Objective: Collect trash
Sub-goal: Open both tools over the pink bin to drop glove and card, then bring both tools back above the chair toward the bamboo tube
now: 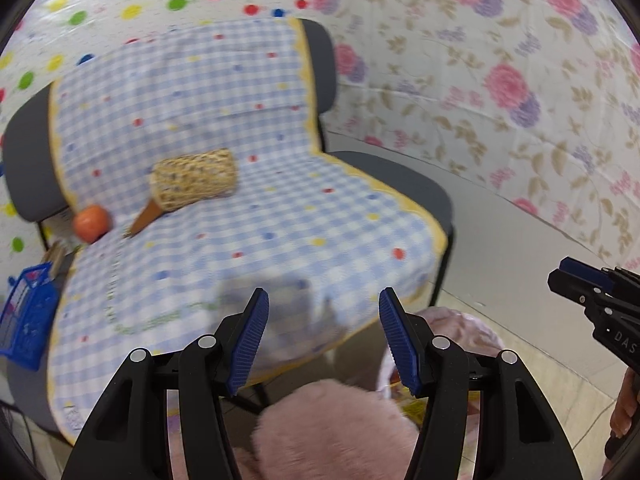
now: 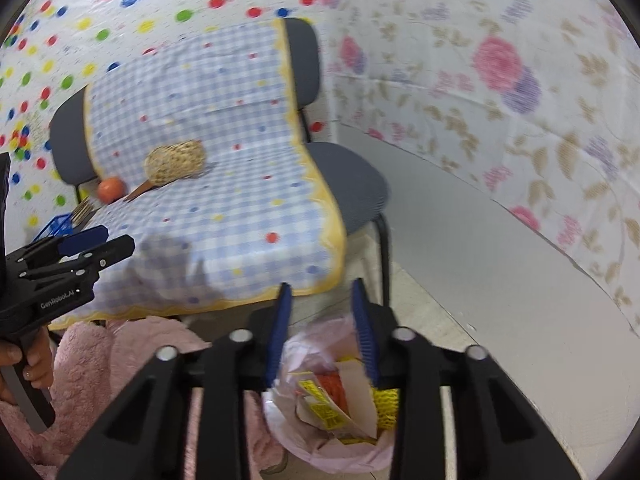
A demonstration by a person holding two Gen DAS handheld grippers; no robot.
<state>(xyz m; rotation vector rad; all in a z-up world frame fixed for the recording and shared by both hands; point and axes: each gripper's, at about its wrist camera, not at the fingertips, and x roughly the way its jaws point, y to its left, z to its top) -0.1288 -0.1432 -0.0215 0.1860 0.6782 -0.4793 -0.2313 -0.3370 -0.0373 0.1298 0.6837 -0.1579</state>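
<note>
Item, leftmost: a blue plastic mesh basket [image 1: 28, 320] was noted beside the grey chair draped in a blue-and-white checked cloth [image 1: 248, 208], on which a round orange fruit [image 1: 91, 223] and a woven straw-coloured cylinder [image 1: 194, 179] were left uncollected. The left gripper [image 1: 323, 334] was recorded wide apart and empty above the seat's front edge. Item, right: the right gripper [image 2: 322, 334], moderately parted and empty, was poised over a pink plastic trash bag [image 2: 332, 412] already loaded with yellow and red wrappers; collection was judged partly done.
</note>
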